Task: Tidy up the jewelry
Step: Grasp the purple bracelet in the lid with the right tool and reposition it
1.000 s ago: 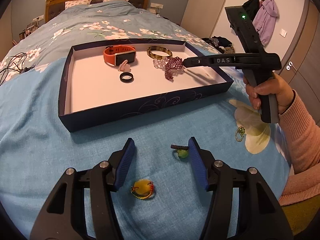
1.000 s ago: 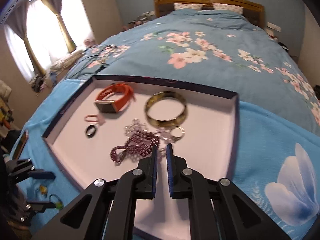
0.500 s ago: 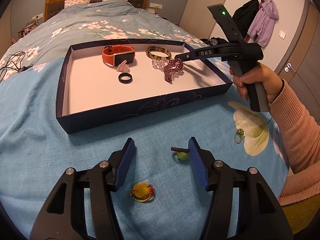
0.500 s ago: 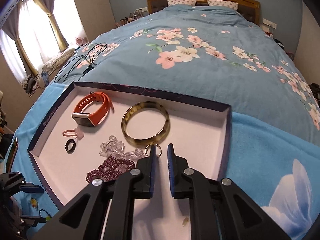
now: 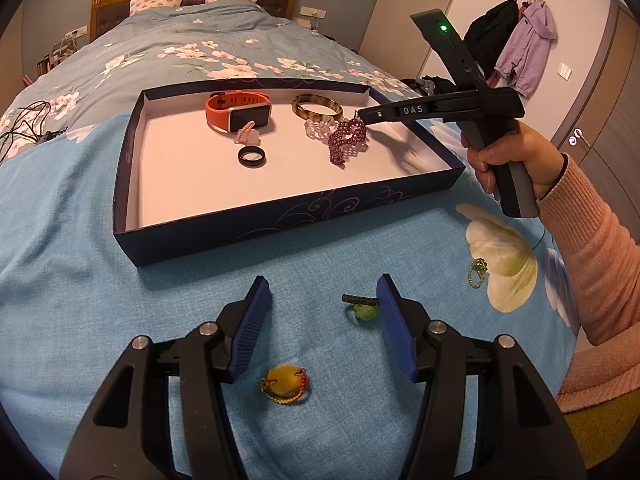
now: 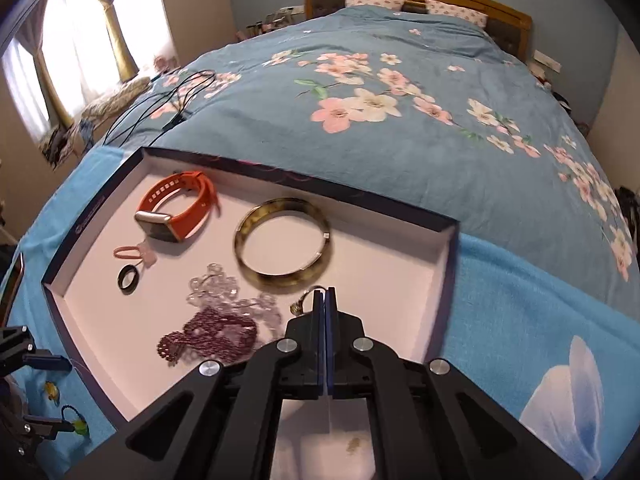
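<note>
A navy box [image 5: 280,220] with faint swirl patterns and a pale pink inside holds an orange watch [image 5: 236,112], a mottled amber-brown bangle [image 5: 317,105], a black ring [image 5: 251,157], clear beads [image 6: 216,292] and a maroon beaded bracelet [image 5: 347,139]. The bedspread [image 6: 400,92] is teal with pink-and-white blossoms. The blanket [image 5: 60,280] is light blue.

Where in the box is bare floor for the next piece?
Free: the box floor along the near wall and left wall, below the black ring, and the right corner past the maroon beads. Crowded: the far side, from the orange watch to the bangle.
</note>
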Available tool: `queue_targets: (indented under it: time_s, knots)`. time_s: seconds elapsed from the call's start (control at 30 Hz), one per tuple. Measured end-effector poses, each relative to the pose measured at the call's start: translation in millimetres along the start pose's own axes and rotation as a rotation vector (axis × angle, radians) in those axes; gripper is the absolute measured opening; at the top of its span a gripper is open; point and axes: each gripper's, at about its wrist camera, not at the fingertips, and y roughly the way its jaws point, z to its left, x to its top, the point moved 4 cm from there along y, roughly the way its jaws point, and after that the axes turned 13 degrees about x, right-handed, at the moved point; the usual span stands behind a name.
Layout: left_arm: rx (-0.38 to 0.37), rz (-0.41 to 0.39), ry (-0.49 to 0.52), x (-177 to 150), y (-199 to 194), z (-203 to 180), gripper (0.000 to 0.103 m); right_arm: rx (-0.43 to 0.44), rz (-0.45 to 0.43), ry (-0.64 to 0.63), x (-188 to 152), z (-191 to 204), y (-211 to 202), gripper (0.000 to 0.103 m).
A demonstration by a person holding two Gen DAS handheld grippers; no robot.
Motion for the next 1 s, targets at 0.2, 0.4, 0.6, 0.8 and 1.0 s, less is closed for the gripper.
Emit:
queue_targets:
  time_s: [0.2, 0.4, 0.6, 0.8, 1.0]
  knots:
    - [-0.001, 0.0, -0.002, 0, 0, 0, 0.055, 0.017, -0.02, 0.015, -1, -1, -3, 0.0]
    - [-0.002, 0.0, -0.004, 1, 0, 0, 0.055, 0.036, -0.014, 0.003, 3, 2, 1, 0.012]
    - [-0.004, 0.0, -0.008, 0, -1, 1, 0.056, 0.044, 0.016, -0.013, 8, 6, 11, 0.012]
    - [-0.004, 0.0, -0.007, 0, 0, 0, 0.056, 0.015, 0.027, -0.087, 5, 16, 12, 0.0]
    - [-0.004, -0.001, -0.009, 0, -1, 1, 0.056, 0.008, -0.018, -0.075, -1, 19, 1, 0.0]
